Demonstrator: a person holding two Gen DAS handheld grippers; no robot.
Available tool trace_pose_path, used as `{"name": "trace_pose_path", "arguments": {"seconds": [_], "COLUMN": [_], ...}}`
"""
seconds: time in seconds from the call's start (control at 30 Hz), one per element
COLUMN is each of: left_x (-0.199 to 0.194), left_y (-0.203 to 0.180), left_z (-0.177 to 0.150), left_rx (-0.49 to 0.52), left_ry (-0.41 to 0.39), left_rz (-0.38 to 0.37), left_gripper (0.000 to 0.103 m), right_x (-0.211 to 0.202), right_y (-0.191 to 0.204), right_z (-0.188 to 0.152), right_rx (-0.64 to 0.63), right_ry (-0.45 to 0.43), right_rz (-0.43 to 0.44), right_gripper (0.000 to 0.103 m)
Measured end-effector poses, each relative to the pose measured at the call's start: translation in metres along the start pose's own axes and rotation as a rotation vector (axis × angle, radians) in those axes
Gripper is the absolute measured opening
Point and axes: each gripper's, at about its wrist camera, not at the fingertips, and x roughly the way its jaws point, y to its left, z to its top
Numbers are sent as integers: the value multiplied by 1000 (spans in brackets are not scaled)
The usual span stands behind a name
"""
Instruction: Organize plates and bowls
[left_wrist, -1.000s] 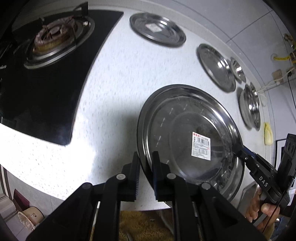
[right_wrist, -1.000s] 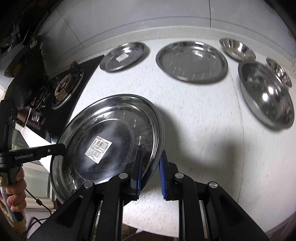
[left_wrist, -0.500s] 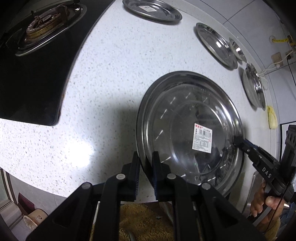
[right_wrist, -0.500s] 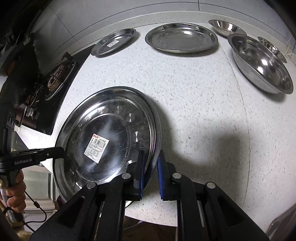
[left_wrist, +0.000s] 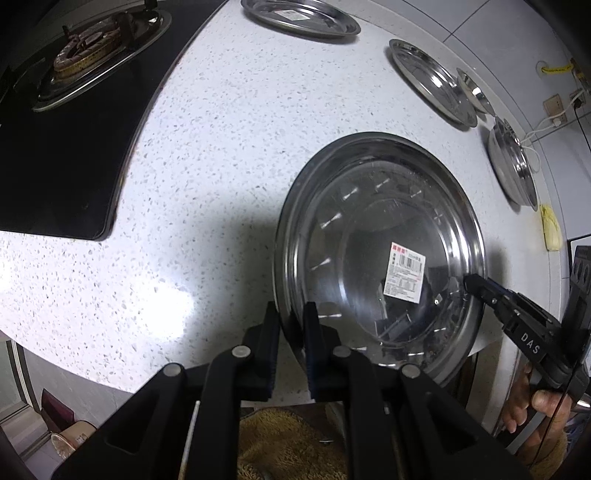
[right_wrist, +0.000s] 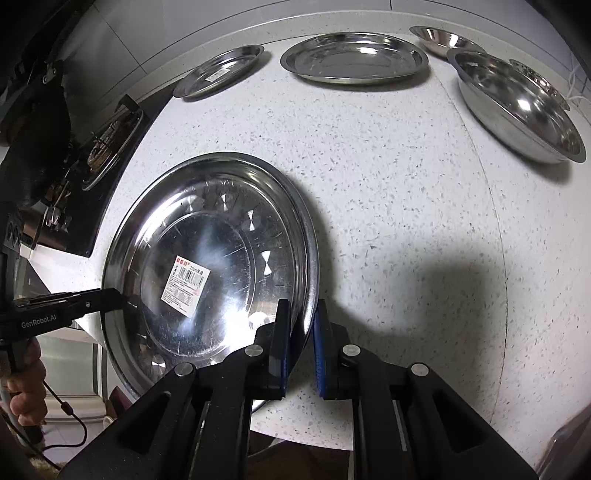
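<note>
Over counter (right_wrist: 369, 184), both grippers on plate (right_wrist: 221, 236)

Silver plate (left_wrist: 332, 221), white-speckled counter (left_wrist: 221, 129), black hob (left_wrist: 55, 166)

**Open counter in the middle, dishes along the back wall**

The speckled counter (right_wrist: 388, 192) is bare between the large plate (right_wrist: 207, 266) at the front edge and the row at the wall. There stand a small plate (right_wrist: 218, 72), a wide plate (right_wrist: 354, 55), a small bowl (right_wrist: 443, 37) and a big bowl (right_wrist: 517, 107), close together. On the left the black stove (left_wrist: 62, 155) with its burner (left_wrist: 88, 44) closes that side. The large plate overhangs the front edge, gripped at both sides by the left gripper (left_wrist: 291, 328) and right gripper (right_wrist: 301, 332).
</note>
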Motion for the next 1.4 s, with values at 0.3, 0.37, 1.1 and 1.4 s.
{"name": "trace_pose_path", "arguments": {"seconds": [0.3,0.37,1.1,1.4], "left_x": [-10,-11,-28,-43], "left_y": [-3,-6,-16,-62], "left_z": [-2,0,30,133], "left_rx": [30,47,40,76], "left_ry": [-81,-93,-219,-266], "left_rz": [65,76,168,33], "left_gripper": [11,12,15,15], "right_x": [-9,-10,-32,-48], "right_y": [-7,-7,-17,-36], "right_z": [1,2,41,140], "right_rx": [-9,-14,-65,-80], "right_ry": [-20,-24,-117,-205], "right_rz": [23,27,-15,-83], "right_gripper": [11,12,20,20]}}
